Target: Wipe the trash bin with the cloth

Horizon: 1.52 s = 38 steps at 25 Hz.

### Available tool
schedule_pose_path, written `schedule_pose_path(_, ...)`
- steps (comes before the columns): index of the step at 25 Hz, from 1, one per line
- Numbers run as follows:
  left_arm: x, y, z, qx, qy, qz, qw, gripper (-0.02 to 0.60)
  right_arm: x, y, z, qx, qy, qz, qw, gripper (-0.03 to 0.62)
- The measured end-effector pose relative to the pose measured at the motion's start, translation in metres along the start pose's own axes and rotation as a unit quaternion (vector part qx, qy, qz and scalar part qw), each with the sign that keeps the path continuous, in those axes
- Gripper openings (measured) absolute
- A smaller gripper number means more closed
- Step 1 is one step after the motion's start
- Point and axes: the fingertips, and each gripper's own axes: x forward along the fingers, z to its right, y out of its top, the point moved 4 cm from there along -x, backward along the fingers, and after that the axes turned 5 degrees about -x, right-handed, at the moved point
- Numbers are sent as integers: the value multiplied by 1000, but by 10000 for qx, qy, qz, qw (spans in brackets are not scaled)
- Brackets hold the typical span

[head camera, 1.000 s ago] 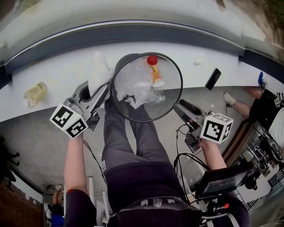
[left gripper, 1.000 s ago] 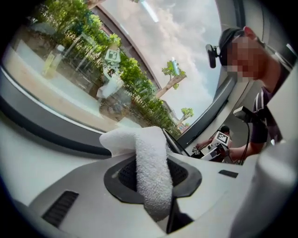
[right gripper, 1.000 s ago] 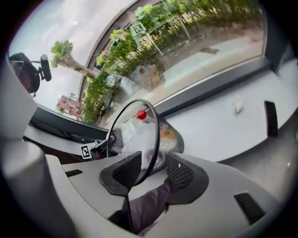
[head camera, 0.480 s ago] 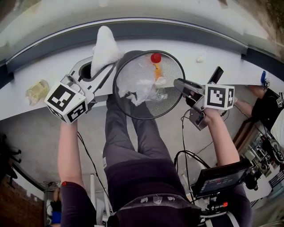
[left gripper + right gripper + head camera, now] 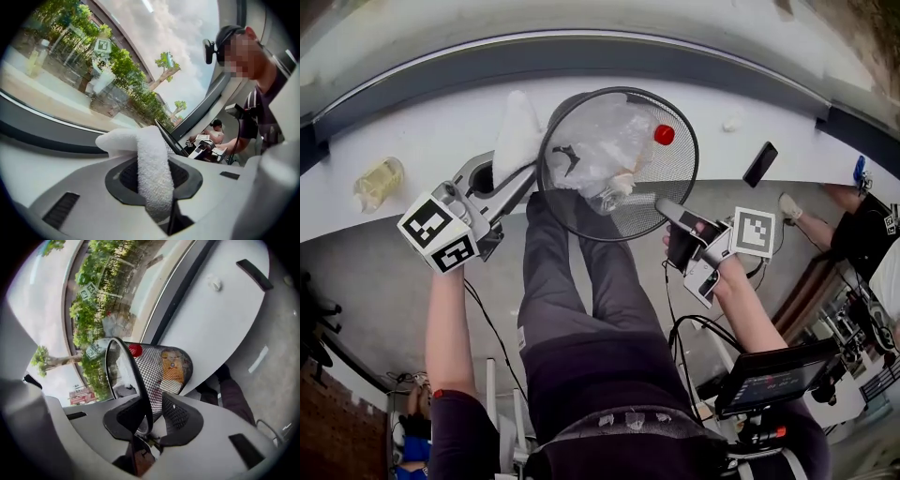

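- Sitting just left of the trash bin point(image 5: 675, 173) in the head view, the cloth point(image 5: 517, 131) is sticking out of the left gripper point(image 5: 514, 180).
- Left gripper view: jaws are clamping the cloth, with the bin's rim just ahead.
- Right gripper view: the right gripper point(image 5: 152, 414) is pinching the bin's mesh wall.

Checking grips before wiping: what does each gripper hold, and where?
Left gripper: white cloth, by one end. Right gripper: mesh trash bin, by its rim.

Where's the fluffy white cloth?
The cloth is left of centre in the head view, pinched in the left gripper and sticking up right beside the left rim of the mesh trash bin.
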Motion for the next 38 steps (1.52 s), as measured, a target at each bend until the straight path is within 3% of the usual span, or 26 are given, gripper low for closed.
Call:
schedule_pose_path(5,-4,-30,6,-329,16,-246,9992,81,7,-12,-2,961,347,72,9947,92)
schedule_pose_path(8,-11,-41,9,-432,33,-222,9988,81,16,-22,-5,907,385,-49,9951,92)
schedule_pose_path(10,-16,-37,4,-361,175,-129,9991,81,18,-19,-6,435,122,-107,9989,94)
schedule_pose_path(13,-13,-18,-7,-104,449,116,9989,81,-2,2,-9,-680,-644,-16,9956,209)
schedule_pose_path(16,-2,13,-26,348,780,270,9960,81,-14,46,-20,-2234,-838,177,9710,215)
schedule_pose_path(18,13,33,-39,595,827,238,9945,81,-15,75,-26,-2929,-904,171,9517,214)
schedule_pose_path(22,42,61,-43,630,598,179,9961,81,10,87,-26,-3532,-1089,-1056,9232,212)
schedule_pose_path(23,46,63,-42,652,535,127,9964,81,16,86,-22,-3459,-1163,-1237,9228,197)
schedule_pose_path(24,48,63,-39,672,465,76,9966,81,18,87,-19,-3301,-1226,-1258,9275,127)
schedule_pose_path(27,43,54,-33,601,324,-24,9977,81,17,86,-12,-2474,-1000,-967,9589,109)
schedule_pose_path(30,35,32,-26,475,300,-277,9980,81,17,74,-3,-1876,-433,-761,9783,110)
schedule_pose_path(32,45,24,-22,343,35,-358,9988,81,8,70,2,-1133,-285,-437,9922,109)
schedule_pose_path(35,50,15,-14,172,-246,-373,9989,81,-1,51,7,-32,-331,-92,9994,110)
schedule_pose_path(38,41,-1,-4,123,-322,-481,9982,81,8,22,9,764,103,-129,9969,109)
